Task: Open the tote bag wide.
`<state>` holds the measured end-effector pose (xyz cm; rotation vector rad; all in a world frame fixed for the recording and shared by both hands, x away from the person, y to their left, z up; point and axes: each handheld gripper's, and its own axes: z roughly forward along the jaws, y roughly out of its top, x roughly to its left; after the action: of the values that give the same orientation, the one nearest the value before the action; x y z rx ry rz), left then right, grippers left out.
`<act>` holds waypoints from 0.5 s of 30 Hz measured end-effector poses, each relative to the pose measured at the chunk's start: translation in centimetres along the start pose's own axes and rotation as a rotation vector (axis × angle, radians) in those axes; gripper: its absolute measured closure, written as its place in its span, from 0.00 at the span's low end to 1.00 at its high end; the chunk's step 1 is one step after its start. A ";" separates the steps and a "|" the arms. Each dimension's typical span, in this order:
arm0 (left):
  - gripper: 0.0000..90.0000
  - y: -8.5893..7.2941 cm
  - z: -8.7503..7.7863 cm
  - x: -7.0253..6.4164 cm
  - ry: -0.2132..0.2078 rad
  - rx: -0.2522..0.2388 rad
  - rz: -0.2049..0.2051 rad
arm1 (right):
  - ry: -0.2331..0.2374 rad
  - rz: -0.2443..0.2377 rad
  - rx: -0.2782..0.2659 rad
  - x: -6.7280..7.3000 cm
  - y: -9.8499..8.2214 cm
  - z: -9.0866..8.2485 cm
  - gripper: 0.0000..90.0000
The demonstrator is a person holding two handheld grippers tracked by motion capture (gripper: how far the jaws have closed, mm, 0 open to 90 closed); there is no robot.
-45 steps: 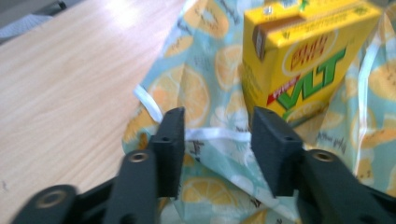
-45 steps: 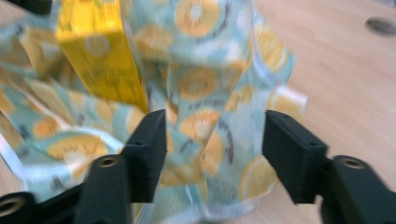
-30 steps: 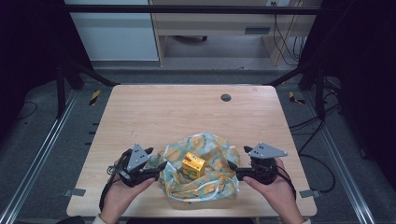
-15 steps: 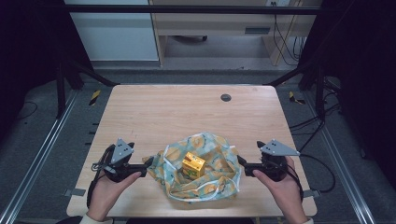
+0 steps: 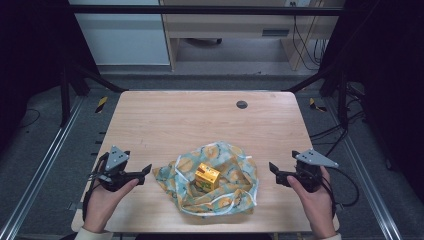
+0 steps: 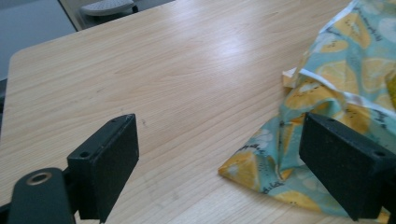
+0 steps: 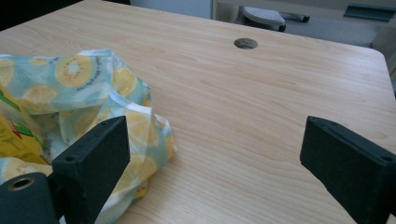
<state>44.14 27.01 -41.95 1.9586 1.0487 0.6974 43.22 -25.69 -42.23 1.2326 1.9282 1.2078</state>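
A lemon-print cloth [image 5: 210,182] lies rumpled on the near middle of the wooden table [image 5: 200,120], with a small yellow box [image 5: 206,176] sitting in its middle. My left gripper [image 5: 145,171] is open just left of the cloth's corner [image 6: 252,170], holding nothing. To the right of the cloth, my right gripper [image 5: 274,169] is open and apart from it. The cloth's edge [image 7: 140,126] lies by its left jaw, and a bit of the yellow box [image 7: 14,130] shows at the far left.
A round cable hole [image 5: 242,104] sits in the far right part of the table, also seen as the hole [image 7: 245,43] in the right gripper view. Metal frame rails run along both sides; a chair base [image 7: 264,16] stands beyond the far edge.
Both grippers have pulled outward away from the cloth and let go of it; its sides have dropped and it lies flatter around the box.
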 end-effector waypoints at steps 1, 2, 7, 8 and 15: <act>0.13 -0.1 0.0 0.2 0.005 0.000 -0.005 | -0.009 0.002 0.001 -0.2 -0.1 0.0 0.09; 0.13 -0.1 0.0 0.4 0.010 -0.001 -0.009 | -0.015 0.005 0.005 -0.3 -0.2 0.0 0.09; 0.13 -0.5 -0.1 1.4 0.021 0.004 -0.028 | -0.034 0.028 0.030 -1.1 -0.7 0.2 0.09; 0.13 -0.5 -0.1 1.6 0.024 0.009 -0.025 | -0.036 0.030 0.035 -1.3 -0.8 0.3 0.09; 0.13 -0.9 0.1 2.3 0.041 0.019 -0.038 | -0.060 0.036 0.060 -1.9 -1.3 0.5 0.09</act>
<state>44.97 29.23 -42.53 1.9426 1.1177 0.7117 43.89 -27.41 -43.64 1.3241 1.9195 1.1253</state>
